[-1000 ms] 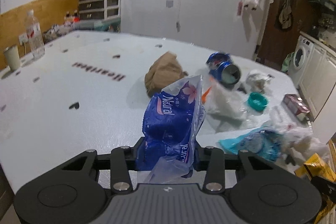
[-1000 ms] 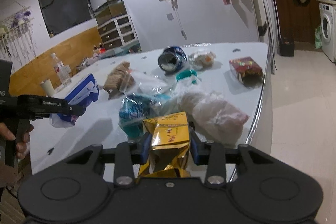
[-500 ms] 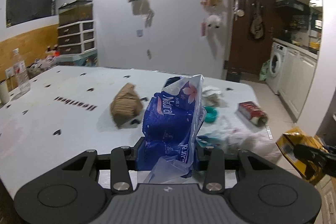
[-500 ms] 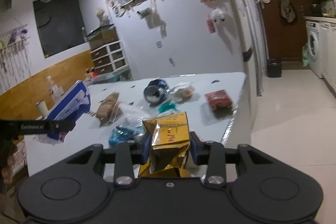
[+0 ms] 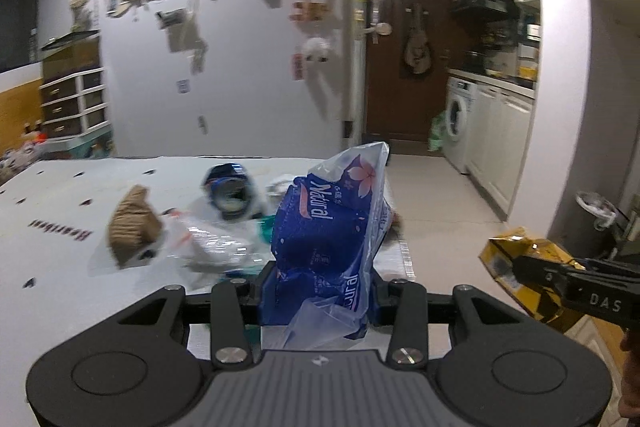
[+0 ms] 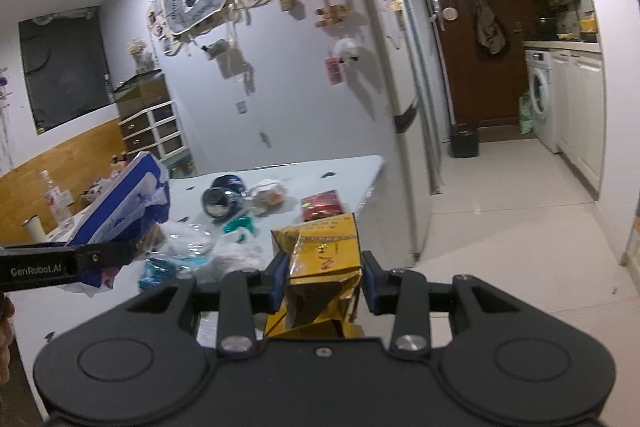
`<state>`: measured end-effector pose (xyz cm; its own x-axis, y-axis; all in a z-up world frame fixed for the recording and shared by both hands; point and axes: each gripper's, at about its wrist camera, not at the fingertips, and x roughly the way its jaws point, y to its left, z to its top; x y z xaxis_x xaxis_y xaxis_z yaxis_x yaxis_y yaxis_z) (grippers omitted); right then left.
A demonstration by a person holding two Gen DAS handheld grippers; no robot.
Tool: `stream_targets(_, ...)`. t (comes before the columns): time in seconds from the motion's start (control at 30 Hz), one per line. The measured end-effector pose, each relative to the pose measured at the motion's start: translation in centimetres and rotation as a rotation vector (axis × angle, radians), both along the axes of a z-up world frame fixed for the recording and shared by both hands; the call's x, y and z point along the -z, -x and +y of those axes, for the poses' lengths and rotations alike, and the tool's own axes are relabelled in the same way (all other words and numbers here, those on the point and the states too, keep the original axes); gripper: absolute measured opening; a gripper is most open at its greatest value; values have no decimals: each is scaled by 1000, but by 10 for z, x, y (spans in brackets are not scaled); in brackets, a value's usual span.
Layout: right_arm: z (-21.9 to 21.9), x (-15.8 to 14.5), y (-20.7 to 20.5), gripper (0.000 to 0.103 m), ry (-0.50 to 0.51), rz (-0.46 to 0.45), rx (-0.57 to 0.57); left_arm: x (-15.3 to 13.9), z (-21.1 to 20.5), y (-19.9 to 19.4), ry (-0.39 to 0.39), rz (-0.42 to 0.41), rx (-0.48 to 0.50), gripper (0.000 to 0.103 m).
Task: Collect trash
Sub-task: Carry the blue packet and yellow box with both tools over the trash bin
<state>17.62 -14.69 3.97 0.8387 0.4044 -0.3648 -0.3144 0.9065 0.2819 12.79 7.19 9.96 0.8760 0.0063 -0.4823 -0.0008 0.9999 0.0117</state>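
Note:
My left gripper (image 5: pixel 318 293) is shut on a crumpled blue plastic tissue wrapper (image 5: pixel 324 227), held above the near edge of the white table (image 5: pixel 60 267). The same wrapper (image 6: pixel 124 211) shows at the left of the right wrist view. My right gripper (image 6: pixel 322 277) is shut on a crushed yellow-gold packet (image 6: pixel 320 267), off the table's right edge over the floor; that packet (image 5: pixel 516 255) appears at the lower right of the left wrist view. On the table lie a brown paper wad (image 5: pixel 134 223), a blue can (image 5: pixel 230 189), clear plastic (image 5: pixel 212 239), a teal lid (image 6: pixel 238 225) and a red box (image 6: pixel 324 205).
A lined waste bin (image 5: pixel 596 211) stands by the wall at the right, beyond the yellow packet. A tall fridge (image 6: pixel 404 67) rises at the table's far end. A tiled floor (image 6: pixel 500 219) leads to a brown door (image 6: pixel 468 39) and a washing machine (image 6: pixel 540 95). A bottle and cup (image 6: pixel 44 211) stand far left.
Both grippers have swung right and lifted a little, each still gripping its trash. The views now face the kitchen doorway, and the waste bin has come into the left wrist view.

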Motion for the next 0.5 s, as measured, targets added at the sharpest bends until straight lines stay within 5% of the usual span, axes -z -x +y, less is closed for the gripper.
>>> stream_targets(0.5, -77, 9, 6, 39, 40, 37, 149, 26, -85, -34, 19, 64, 175, 43)
